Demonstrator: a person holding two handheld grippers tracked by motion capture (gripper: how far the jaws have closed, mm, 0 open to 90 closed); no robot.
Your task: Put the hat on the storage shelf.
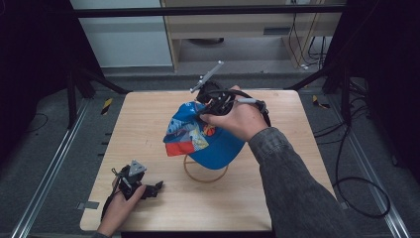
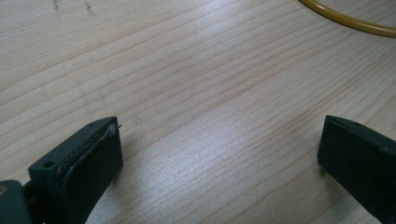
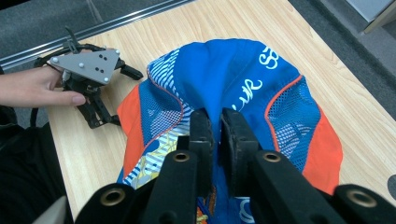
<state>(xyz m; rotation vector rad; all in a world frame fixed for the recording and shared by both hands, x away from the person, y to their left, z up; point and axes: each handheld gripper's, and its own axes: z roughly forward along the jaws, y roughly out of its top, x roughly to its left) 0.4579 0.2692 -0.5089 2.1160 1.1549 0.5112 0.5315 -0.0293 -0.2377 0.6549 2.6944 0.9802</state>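
Blue cloth cap (image 1: 208, 136), orange and patterned panels, centre of the high view: held up over a wire ring stand (image 1: 205, 174) on the wooden table (image 1: 277, 198). Right gripper (image 1: 207, 105) above the cap's upper edge, pinching a fold of its crown. Left gripper (image 1: 157, 187), lower left of the frame, resting on the table well apart from the cap.

Left gripper view: two black jaws at the lower corners, spread wide, bare wood grain between them, nothing held. Yellow arc of the ring stand (image 2: 348, 19) at the upper right.

Right gripper view: jaws rising from the bottom centre, nearly together, a thin ridge of the cap's (image 3: 233, 79) blue fabric clamped between the pads. Other gripper (image 3: 93, 77) and hand at upper left.

Risk, as judged: the hold takes little cloth, so the fold may slide out and the cap drop askew or off the stand; a snagged brim could tip the light stand.
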